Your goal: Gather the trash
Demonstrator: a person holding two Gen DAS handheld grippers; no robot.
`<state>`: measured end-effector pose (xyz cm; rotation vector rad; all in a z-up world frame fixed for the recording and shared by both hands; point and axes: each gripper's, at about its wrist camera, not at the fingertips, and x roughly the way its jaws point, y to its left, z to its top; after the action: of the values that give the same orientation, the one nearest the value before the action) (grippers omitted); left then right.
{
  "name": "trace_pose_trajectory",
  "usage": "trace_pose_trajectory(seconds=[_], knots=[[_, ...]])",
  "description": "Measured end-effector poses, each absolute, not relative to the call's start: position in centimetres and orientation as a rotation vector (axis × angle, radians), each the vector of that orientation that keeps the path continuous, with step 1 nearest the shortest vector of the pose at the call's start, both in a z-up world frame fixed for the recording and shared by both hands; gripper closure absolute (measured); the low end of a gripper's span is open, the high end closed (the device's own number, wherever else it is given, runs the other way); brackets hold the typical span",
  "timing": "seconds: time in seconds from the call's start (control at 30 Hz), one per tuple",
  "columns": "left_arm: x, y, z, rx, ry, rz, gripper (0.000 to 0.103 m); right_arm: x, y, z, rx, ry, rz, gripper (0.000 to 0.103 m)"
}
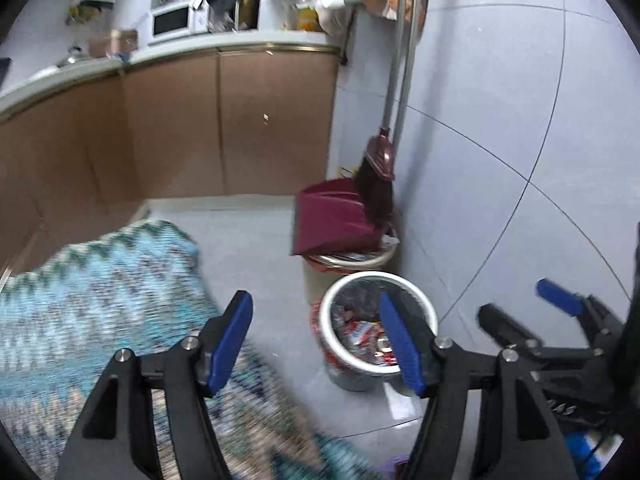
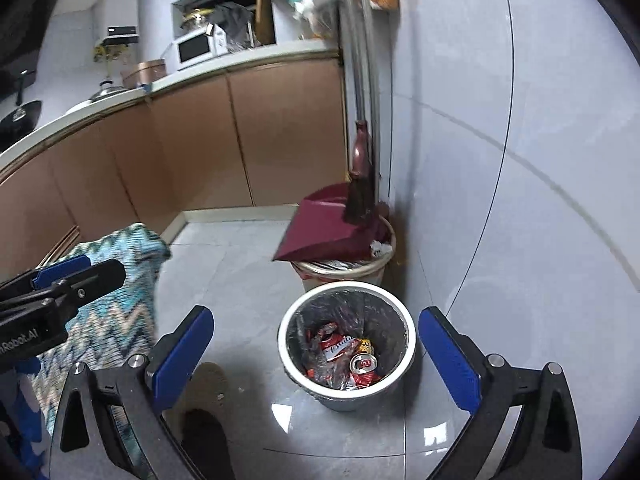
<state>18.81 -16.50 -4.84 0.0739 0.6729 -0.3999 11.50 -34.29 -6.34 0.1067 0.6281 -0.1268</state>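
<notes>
A white-rimmed trash bin (image 2: 400,376) (image 1: 416,300) lined with a dark bag stands on the grey tile floor near the wall. Inside lie crushed red cans (image 2: 362,364) and red wrappers (image 1: 362,330). My right gripper (image 2: 316,344) hovers above and in front of the bin, jaws wide open, nothing between its blue pads. My left gripper (image 1: 316,340) is open too and holds nothing; it hangs over the floor just left of the bin. The right gripper (image 1: 524,312) shows at the right edge of the left wrist view, and the left gripper (image 2: 80,270) shows at the left of the right wrist view.
A second bin (image 2: 380,266) behind holds a maroon dustpan (image 2: 320,232) and broom (image 2: 360,184) against the tiled wall. A blue zigzag-patterned cloth (image 1: 100,300) lies at the left. Brown cabinets (image 1: 180,120) with a cluttered counter and microwave (image 1: 176,20) run along the back. A shoe (image 2: 208,436) shows below.
</notes>
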Motion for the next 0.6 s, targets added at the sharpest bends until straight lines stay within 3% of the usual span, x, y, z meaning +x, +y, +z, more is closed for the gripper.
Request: trace_pose_trajectory(seconds=[0.6], knots=[[9.3, -6.2, -0.1, 0.068, 0.487, -0.191, 0.031, 5.0, -24.6, -0.9, -0.091, 0.475, -0.053, 0.000]])
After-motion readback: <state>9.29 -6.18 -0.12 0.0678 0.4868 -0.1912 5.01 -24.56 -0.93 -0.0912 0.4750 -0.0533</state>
